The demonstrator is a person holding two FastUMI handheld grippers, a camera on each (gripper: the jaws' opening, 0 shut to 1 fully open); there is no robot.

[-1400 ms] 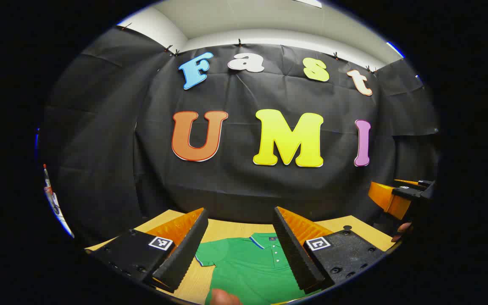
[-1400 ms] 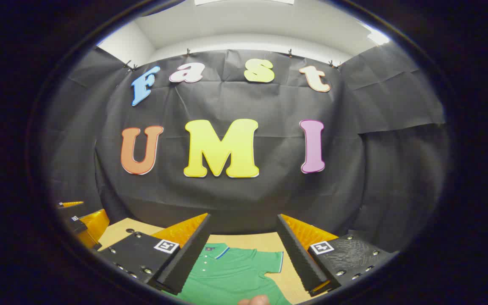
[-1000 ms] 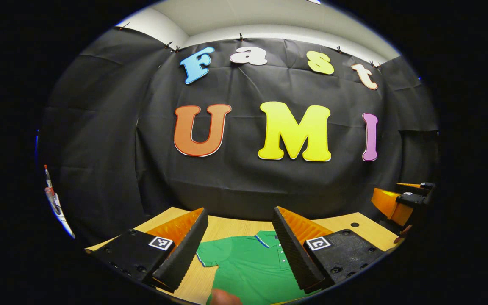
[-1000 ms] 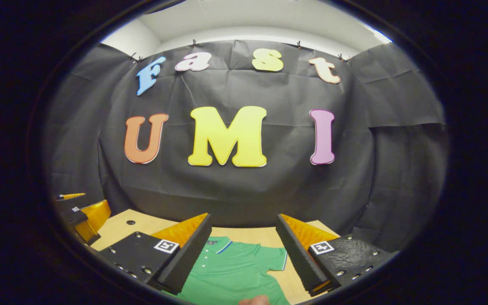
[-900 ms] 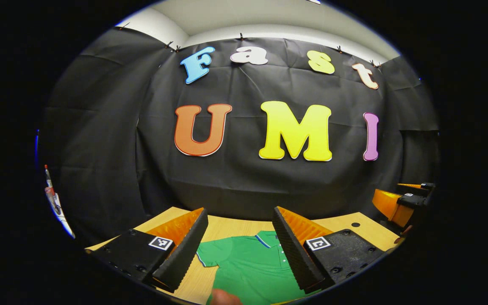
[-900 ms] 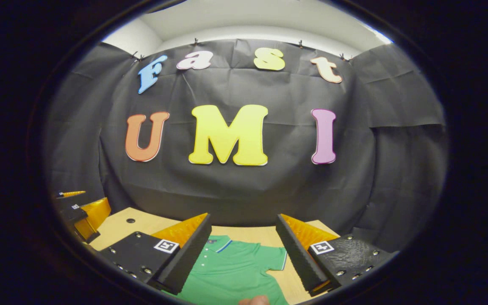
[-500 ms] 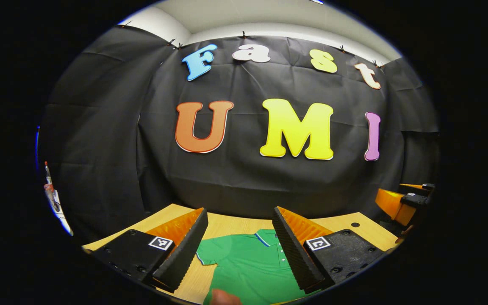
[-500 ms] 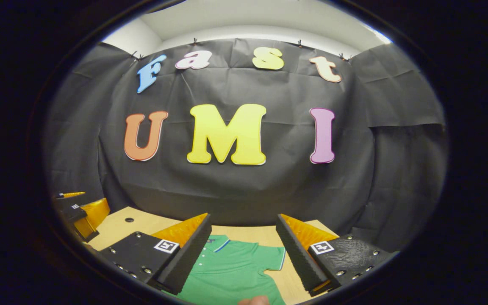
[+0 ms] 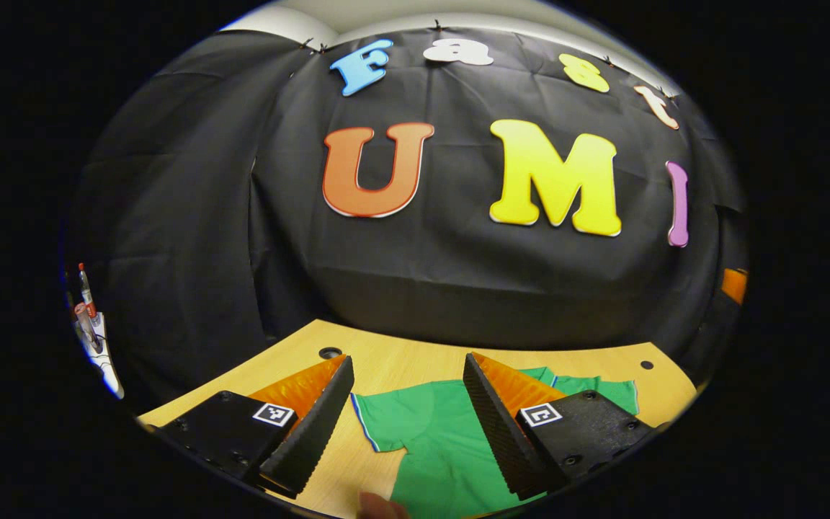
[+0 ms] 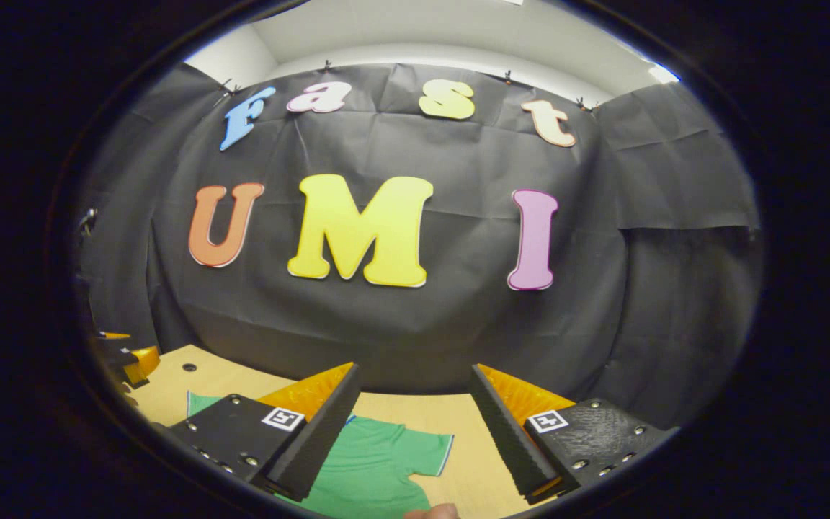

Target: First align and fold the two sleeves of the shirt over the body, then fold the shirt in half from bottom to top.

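Note:
A green polo shirt [image 9: 436,440] lies flat on the wooden table [image 9: 400,364], collar toward the far wall. In the left gripper view its one short sleeve [image 9: 375,422] sits between the fingers of my left gripper [image 9: 408,425], which is open and above the cloth. The other sleeve [image 9: 613,393] shows past the right finger. In the right gripper view the shirt [image 10: 372,468] lies below my open right gripper [image 10: 415,432], with a sleeve [image 10: 422,450] between its fingers. The left gripper [image 10: 130,360] appears at the far left there.
The black cloth wall stands close behind the table's far edge. Small round holes [image 9: 329,352] [image 9: 646,365] mark the tabletop near its far corners. A fingertip [image 9: 379,506] shows at the bottom of the left gripper view, and another fingertip [image 10: 433,512] at the bottom of the right one.
Both grippers moved apart: the left one swung to the shirt's left sleeve and tipped down, the right one shifted toward the right sleeve. Both stayed open.

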